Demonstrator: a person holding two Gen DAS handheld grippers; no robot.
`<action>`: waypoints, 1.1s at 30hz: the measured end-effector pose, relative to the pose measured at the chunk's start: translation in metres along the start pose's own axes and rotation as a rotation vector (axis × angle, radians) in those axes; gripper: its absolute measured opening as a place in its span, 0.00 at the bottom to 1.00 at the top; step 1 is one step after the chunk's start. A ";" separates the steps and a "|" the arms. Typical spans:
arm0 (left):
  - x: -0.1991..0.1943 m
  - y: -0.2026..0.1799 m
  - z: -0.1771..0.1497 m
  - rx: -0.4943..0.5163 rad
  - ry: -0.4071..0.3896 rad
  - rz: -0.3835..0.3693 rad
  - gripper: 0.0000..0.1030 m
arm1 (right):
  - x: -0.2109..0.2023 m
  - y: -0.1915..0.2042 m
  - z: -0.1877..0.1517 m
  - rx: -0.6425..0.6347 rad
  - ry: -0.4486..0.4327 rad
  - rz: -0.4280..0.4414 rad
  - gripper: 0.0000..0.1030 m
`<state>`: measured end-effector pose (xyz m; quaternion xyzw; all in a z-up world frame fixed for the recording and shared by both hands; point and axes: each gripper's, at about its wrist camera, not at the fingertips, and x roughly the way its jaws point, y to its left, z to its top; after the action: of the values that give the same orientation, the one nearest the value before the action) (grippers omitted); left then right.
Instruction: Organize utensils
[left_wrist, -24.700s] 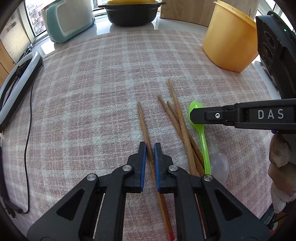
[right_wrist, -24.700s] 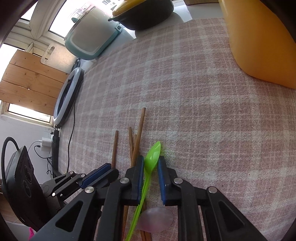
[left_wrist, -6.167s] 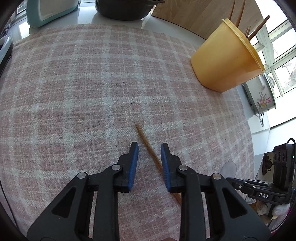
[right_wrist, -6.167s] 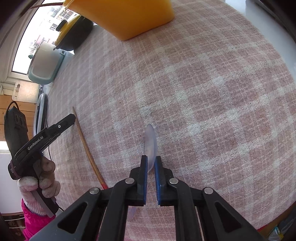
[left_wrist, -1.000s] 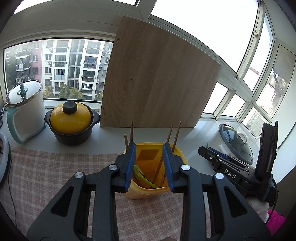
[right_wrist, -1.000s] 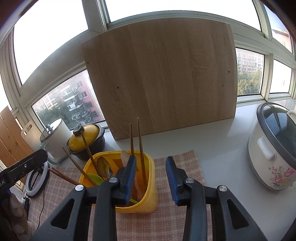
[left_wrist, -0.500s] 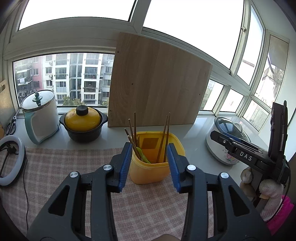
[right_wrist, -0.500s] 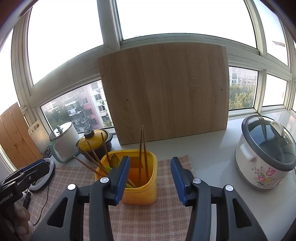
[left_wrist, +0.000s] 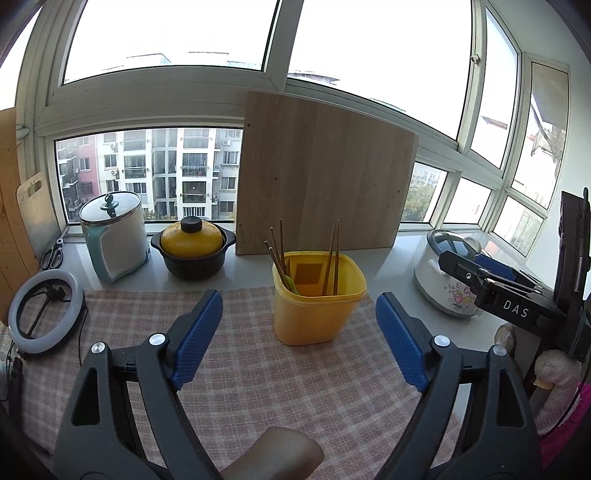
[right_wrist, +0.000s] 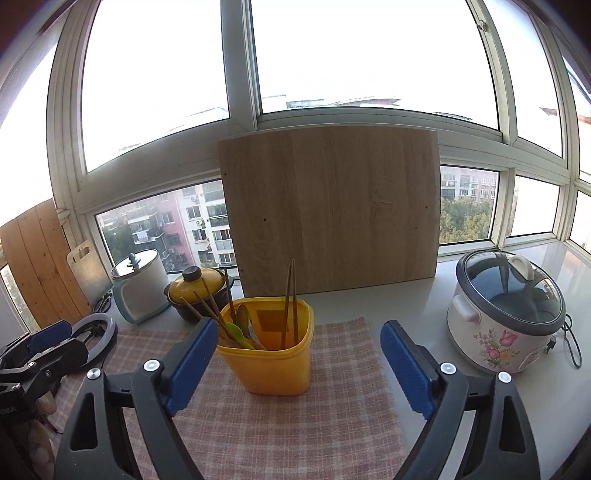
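My left gripper (left_wrist: 299, 338) is nearest, its blue-padded jaws opening wide with nothing between them; my right gripper (right_wrist: 299, 360) is the same, jaws spreading and empty. Beyond both, centred ahead of the gaps and well clear of the pads, the yellow plastic tub (left_wrist: 318, 308) stands upright on the pink checked cloth (left_wrist: 240, 387). Inside the tub lean the brown wooden chopsticks (right_wrist: 289, 304) and a green plastic spoon (right_wrist: 236, 334). Behind the tub a large wooden board (right_wrist: 332, 210) is propped against the window.
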<state>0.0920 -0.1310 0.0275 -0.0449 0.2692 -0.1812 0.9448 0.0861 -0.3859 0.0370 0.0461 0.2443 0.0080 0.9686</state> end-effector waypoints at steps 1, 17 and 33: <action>-0.002 -0.001 -0.001 0.001 0.001 0.010 0.90 | -0.003 0.002 -0.001 -0.002 -0.007 -0.005 0.94; -0.014 0.000 -0.020 -0.018 0.031 0.072 1.00 | -0.020 0.006 -0.021 0.027 -0.024 -0.049 1.00; -0.013 0.000 -0.026 0.003 0.060 0.100 1.00 | -0.018 0.008 -0.025 0.029 -0.005 -0.048 1.00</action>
<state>0.0687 -0.1256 0.0119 -0.0243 0.2991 -0.1356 0.9442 0.0579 -0.3766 0.0240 0.0541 0.2428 -0.0190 0.9684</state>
